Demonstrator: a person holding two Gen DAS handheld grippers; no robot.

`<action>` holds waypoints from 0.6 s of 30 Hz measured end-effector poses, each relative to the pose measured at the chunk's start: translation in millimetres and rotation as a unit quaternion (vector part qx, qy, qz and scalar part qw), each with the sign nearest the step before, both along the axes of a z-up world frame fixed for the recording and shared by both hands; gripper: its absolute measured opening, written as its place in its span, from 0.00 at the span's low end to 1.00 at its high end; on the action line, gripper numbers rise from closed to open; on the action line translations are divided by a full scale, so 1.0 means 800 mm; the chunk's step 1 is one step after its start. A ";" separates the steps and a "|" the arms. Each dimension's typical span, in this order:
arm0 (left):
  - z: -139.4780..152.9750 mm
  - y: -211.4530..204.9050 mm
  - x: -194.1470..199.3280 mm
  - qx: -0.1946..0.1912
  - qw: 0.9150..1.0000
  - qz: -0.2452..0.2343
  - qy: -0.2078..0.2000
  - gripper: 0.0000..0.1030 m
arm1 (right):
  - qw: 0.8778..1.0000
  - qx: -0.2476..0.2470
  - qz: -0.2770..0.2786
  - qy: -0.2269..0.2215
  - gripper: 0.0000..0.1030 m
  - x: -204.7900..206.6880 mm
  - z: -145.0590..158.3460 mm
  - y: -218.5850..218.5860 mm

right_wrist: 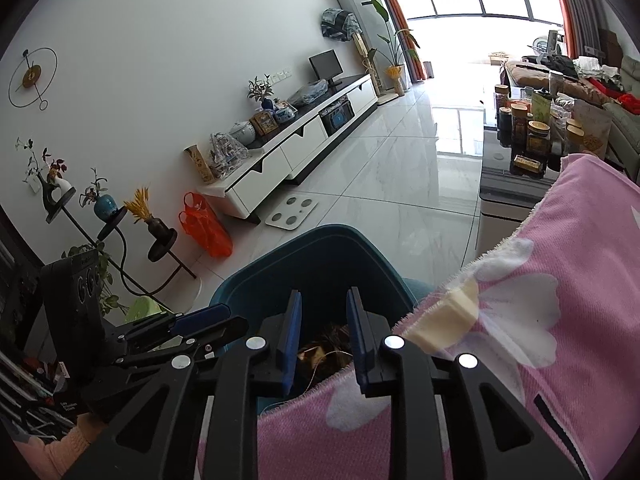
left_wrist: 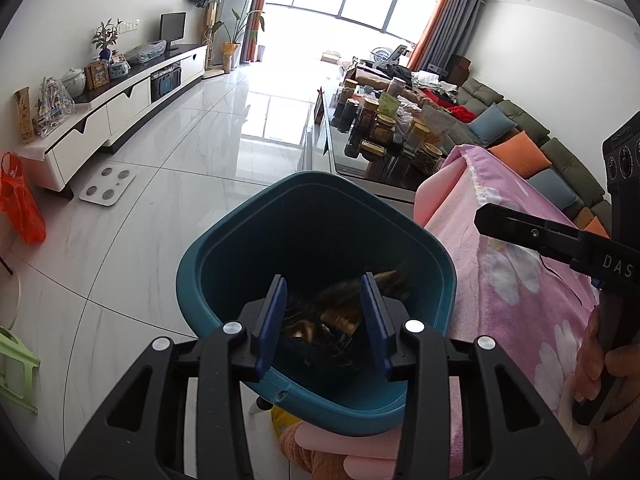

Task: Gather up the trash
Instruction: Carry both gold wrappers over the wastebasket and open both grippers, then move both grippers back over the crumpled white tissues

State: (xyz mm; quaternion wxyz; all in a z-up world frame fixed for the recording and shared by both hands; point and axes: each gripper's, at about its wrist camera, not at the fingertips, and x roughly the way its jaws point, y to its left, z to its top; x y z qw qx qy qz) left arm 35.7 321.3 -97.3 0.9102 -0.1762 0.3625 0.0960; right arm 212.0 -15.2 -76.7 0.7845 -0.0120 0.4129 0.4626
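Note:
A teal waste bin [left_wrist: 224, 248] stands on the floor beside a surface covered by a pink flowered blanket [left_wrist: 520, 272]. My left gripper [left_wrist: 325, 304] hangs over the bin's mouth, open. Blurred brown and gold trash [left_wrist: 340, 316] shows between and below its blue pads, inside the bin, and the pads do not press on it. My right gripper [right_wrist: 324, 316] is open over the bin [right_wrist: 320, 252] at the blanket's [right_wrist: 580, 280] edge, with nothing between its pads. The trash [right_wrist: 320, 354] lies below it. A cream scrap [right_wrist: 448, 320] rests on the blanket's hem. Each gripper appears in the other's view [left_wrist: 504, 222] [right_wrist: 208, 314].
A low glass table [left_wrist: 360, 168] crowded with jars stands beyond the bin. A white TV cabinet [left_wrist: 120, 112] runs along the left wall, with an orange bag [left_wrist: 20, 208] and a bathroom scale [left_wrist: 108, 184] on the tiled floor. A green stool [left_wrist: 16, 368] stands at left, a sofa [left_wrist: 560, 152] at right.

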 end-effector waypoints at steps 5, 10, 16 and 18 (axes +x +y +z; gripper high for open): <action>0.011 -0.014 -0.005 0.019 1.000 -0.007 -0.013 0.44 | 1.000 0.009 -0.004 -0.001 0.23 -0.004 0.006 -0.011; 0.033 -0.042 -0.019 0.045 0.998 -0.024 -0.038 0.53 | 1.000 0.021 -0.005 -0.022 0.29 -0.018 0.023 -0.032; 0.060 -0.084 -0.031 0.065 0.994 -0.054 -0.070 0.59 | 0.998 0.033 -0.014 -0.048 0.36 -0.039 0.041 -0.071; 0.067 -0.100 -0.035 0.069 0.992 -0.069 -0.079 0.61 | 0.998 0.036 -0.019 -0.053 0.37 -0.044 0.045 -0.086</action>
